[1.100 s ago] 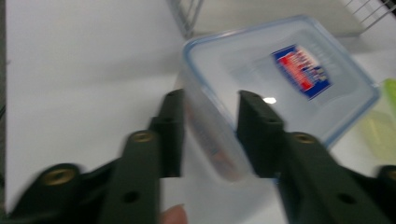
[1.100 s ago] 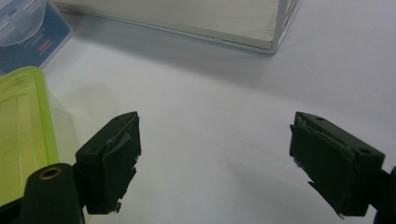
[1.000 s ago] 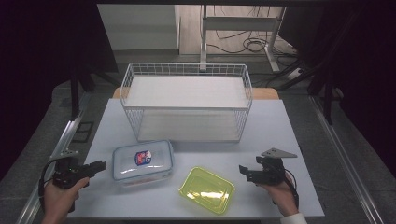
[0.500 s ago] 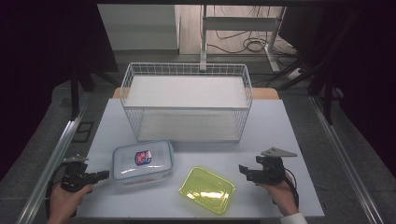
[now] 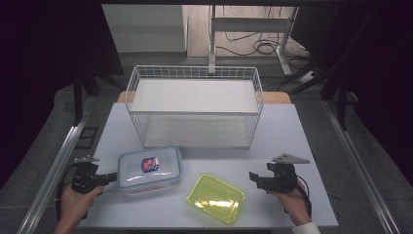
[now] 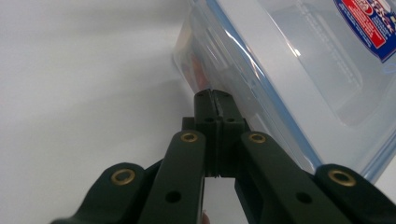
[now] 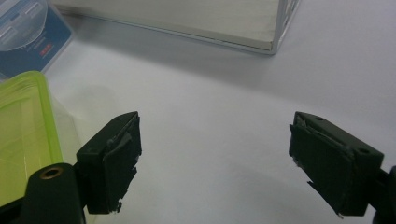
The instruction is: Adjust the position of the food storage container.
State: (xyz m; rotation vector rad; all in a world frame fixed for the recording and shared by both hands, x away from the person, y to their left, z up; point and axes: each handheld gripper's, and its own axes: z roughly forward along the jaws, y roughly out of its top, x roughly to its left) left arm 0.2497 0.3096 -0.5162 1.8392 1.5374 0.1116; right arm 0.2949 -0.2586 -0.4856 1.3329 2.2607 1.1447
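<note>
Yellow-green container [image 5: 215,197] lies nearest on the white table [image 5: 302,141], the right gripper [image 5: 254,178] just beside it with jaws wide apart. Farther left, the left gripper [image 5: 113,177], clenched with nothing between its jaws, touches the blue-rimmed clear container [image 5: 150,168]. Beyond stands the wire basket [image 5: 195,108].

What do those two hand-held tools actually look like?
Both are black. The left gripper has two jointed jaws with brass-coloured rivets; the right gripper has blocky black pads. In the high view, each carries a grey three-cornered plate and trails a dark cable. A white cuff shows at the right wrist.
</note>
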